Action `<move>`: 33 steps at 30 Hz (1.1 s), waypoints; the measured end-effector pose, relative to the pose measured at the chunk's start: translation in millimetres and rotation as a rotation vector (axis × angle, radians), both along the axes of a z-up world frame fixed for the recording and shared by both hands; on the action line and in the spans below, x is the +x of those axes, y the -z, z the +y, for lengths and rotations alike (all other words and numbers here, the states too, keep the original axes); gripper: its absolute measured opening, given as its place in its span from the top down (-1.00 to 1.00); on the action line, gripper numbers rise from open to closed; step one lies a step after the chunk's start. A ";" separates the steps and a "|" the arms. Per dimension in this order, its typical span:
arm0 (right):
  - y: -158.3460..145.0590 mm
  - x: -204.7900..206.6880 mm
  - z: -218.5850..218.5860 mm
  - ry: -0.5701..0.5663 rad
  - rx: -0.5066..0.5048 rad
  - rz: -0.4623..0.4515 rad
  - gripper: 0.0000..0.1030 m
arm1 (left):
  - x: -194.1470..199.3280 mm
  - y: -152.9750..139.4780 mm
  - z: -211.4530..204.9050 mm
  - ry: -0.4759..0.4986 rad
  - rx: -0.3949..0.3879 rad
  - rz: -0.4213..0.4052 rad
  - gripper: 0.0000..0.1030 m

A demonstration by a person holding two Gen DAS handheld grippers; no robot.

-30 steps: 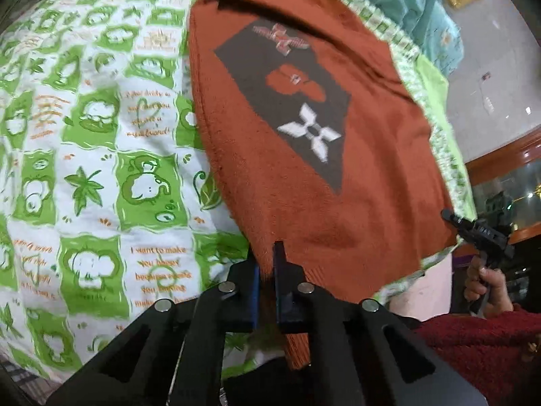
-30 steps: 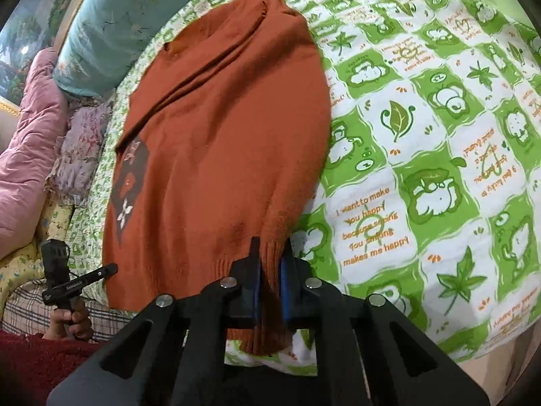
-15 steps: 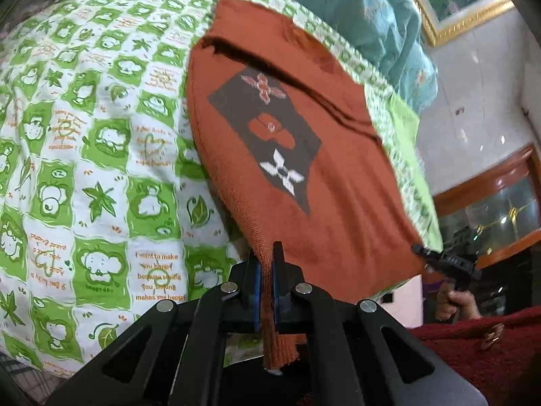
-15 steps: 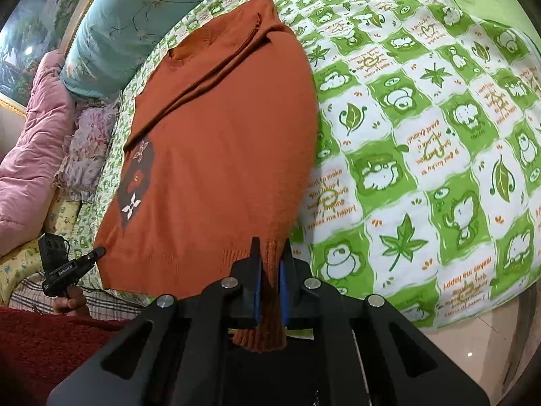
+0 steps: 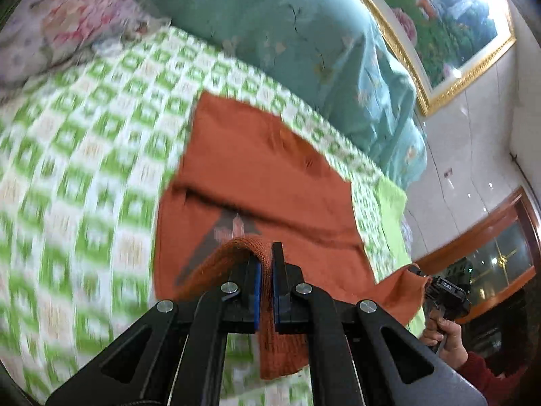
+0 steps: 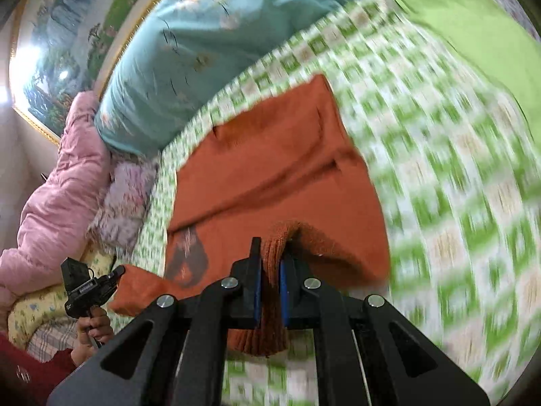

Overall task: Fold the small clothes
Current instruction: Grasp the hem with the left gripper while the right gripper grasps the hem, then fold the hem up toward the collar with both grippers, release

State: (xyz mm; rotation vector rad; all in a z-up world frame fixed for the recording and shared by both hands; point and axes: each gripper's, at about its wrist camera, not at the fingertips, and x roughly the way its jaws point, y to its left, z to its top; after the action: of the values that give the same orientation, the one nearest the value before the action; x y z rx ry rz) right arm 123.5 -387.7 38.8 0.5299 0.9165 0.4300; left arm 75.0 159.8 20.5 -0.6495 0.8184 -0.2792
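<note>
A: Where is the sweater now?

B: It lies on the bed, on the green checked cover, just in front of the teal quilt. Its lower edge is lifted above the rest of the sweater. The upper part lies flat on the cover.

A: Starting from the left side of the sweater, what holds it?

B: The left tool pinches the left corner of the hem. The two blue pads are pressed together with the knit between them, and a short end of cloth hangs down under the tool. At the right corner of the sweater, the right tool does the same, pads pressed on a bunch of hem.

A: So which step is this, in your opinion?

B: I think the hem goes up toward the collar, to fold the sweater in half. The dark pattern on the left front is already partly covered by the raised edge.

A: What can go wrong from here?

B: Each grip takes only a thin bunch of ribbed knit, so a hard pull could let the cloth slide out. Also, if one tool travels farther than the other, the hem lands crooked on the sweater and the fold is not straight. The middle of the hem sags between the tools and may wrinkle under the fold. The pictures are blurred, so I cannot judge the alignment well.
</note>
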 end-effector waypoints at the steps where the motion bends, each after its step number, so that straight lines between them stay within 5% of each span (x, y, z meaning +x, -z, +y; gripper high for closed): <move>1: -2.6 13.4 2.3 0.003 0.000 -0.014 0.82 | 13.7 -0.6 1.7 -0.016 0.006 -0.008 0.95; 7: 3.2 91.3 6.0 0.040 -0.013 -0.032 0.82 | 93.4 5.4 10.2 -0.122 -0.004 -0.019 0.95; 14: 19.4 160.0 10.6 0.040 -0.020 -0.012 0.82 | 148.2 12.1 10.8 -0.133 0.040 -0.017 0.95; 26: 84.7 225.0 14.5 0.015 -0.132 0.146 0.74 | 207.3 85.0 24.3 -0.226 0.062 0.165 0.92; 29: 89.2 230.4 8.0 0.024 -0.091 0.169 0.69 | 208.9 87.5 24.1 -0.231 0.062 0.191 0.76; 31: 85.8 228.8 3.4 0.031 -0.071 0.175 0.58 | 203.9 81.5 22.2 -0.220 0.067 0.201 0.22; 33: 76.7 220.2 -2.9 0.054 -0.077 0.170 0.39 | 194.0 73.8 18.8 -0.208 0.078 0.204 0.00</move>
State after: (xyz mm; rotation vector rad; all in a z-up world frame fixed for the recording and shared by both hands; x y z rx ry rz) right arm 343.8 -390.5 -37.9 0.5250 1.0753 0.3026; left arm 269.0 178.5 -53.3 -0.6910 0.9438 0.0088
